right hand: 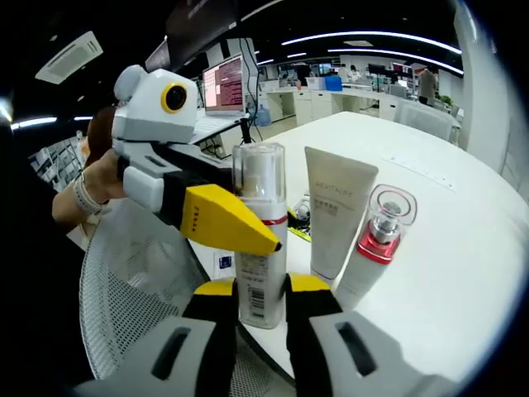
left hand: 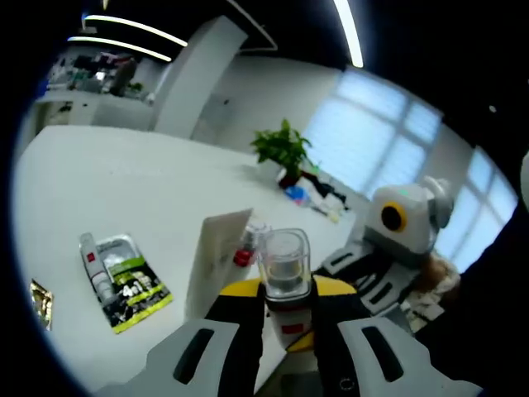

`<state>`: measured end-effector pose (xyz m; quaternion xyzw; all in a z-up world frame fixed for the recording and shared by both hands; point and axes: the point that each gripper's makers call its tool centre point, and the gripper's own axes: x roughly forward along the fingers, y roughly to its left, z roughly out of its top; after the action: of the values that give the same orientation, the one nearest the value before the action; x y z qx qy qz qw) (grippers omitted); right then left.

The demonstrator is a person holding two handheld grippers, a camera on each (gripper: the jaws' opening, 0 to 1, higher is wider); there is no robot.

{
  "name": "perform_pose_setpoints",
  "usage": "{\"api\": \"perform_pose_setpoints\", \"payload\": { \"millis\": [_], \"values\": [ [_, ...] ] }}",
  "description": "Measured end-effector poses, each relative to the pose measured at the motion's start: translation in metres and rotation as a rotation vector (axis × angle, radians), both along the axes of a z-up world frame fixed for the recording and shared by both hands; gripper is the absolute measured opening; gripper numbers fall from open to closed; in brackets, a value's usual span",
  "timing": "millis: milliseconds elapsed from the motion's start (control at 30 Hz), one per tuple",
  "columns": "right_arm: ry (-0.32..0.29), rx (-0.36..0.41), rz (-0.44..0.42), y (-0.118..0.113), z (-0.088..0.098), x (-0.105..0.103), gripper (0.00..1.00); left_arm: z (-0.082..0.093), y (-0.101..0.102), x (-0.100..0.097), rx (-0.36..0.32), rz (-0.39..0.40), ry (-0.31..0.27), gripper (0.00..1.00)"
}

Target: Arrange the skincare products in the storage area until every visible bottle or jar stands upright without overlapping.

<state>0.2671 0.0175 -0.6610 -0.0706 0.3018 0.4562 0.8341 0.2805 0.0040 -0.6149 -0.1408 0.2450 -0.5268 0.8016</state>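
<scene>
- The pump bottle (right hand: 259, 240), standing upright just beside the cream tube (right hand: 335, 211) at the table (right hand: 463, 273) edge, is being clamped by both the left gripper (right hand: 273, 240) and the right gripper (right hand: 260, 302).
- A steadying step is being judged; next, careful release is being called for.

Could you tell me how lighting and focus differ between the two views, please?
Left gripper view: dim and bluish, bright window behind, bottle soft. Right gripper view: evenly lit, bottle and tube sharp; both bend straight lines at the edges.
</scene>
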Motion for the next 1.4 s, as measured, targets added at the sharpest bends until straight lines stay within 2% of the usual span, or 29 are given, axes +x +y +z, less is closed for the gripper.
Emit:
{"api": "perform_pose_setpoints", "payload": {
  "millis": [33,100,167,233,267,333,433,533,600,800,933,1033,1133,1200,1267,1367,1400],
  "values": [
    [0.000,0.010,0.006,0.000,0.001,-0.001,0.20,0.000,0.000,-0.001,-0.005,-0.006,0.003,0.18],
    [-0.014,0.029,0.038,0.000,0.003,-0.003,0.20,0.003,0.000,-0.003,-0.006,-0.052,-0.054,0.19],
    [0.000,0.053,0.072,0.002,0.003,-0.007,0.20,0.002,0.002,-0.003,-0.002,-0.075,-0.067,0.20],
    [-0.011,0.082,0.109,0.005,0.004,-0.011,0.20,0.003,0.000,-0.007,-0.006,-0.107,-0.069,0.22],
    [0.016,0.123,0.105,0.007,0.006,-0.012,0.20,0.004,0.000,-0.008,-0.010,-0.125,-0.094,0.21],
    [0.040,0.199,0.112,0.009,0.012,-0.014,0.20,0.005,-0.001,-0.010,-0.020,-0.131,-0.089,0.22],
    [0.023,0.250,0.165,0.010,0.018,-0.018,0.20,0.009,-0.001,-0.011,-0.057,-0.151,-0.093,0.25],
    [0.041,0.286,0.178,0.009,0.020,-0.020,0.20,0.012,-0.003,-0.015,-0.084,-0.179,-0.076,0.23],
    [0.052,0.345,0.208,0.011,0.027,-0.024,0.20,0.015,-0.005,-0.019,-0.110,-0.202,-0.061,0.22],
    [0.078,0.441,0.305,0.011,0.038,-0.036,0.20,0.022,-0.011,-0.033,-0.159,-0.290,-0.051,0.21],
    [0.098,0.451,0.340,0.009,0.036,-0.039,0.20,0.018,-0.014,-0.038,-0.139,-0.329,-0.053,0.21],
    [0.112,0.441,0.372,0.009,0.033,-0.045,0.20,0.015,-0.018,-0.043,-0.120,-0.361,-0.083,0.21],
    [0.115,0.438,0.381,0.009,0.031,-0.047,0.20,0.013,-0.019,-0.044,-0.116,-0.370,-0.071,0.21],
    [0.124,0.433,0.375,0.008,0.029,-0.047,0.21,0.010,-0.020,-0.044,-0.108,-0.365,-0.058,0.20],
    [0.113,0.429,0.358,0.007,0.027,-0.044,0.21,0.009,-0.020,-0.044,-0.097,-0.363,-0.084,0.20],
    [0.136,0.403,0.328,0.005,0.021,-0.042,0.21,0.002,-0.022,-0.039,-0.069,-0.321,-0.032,0.19],
    [0.142,0.375,0.291,0.003,0.016,-0.037,0.21,-0.001,-0.023,-0.037,-0.054,-0.306,-0.035,0.19]
  ]
}}
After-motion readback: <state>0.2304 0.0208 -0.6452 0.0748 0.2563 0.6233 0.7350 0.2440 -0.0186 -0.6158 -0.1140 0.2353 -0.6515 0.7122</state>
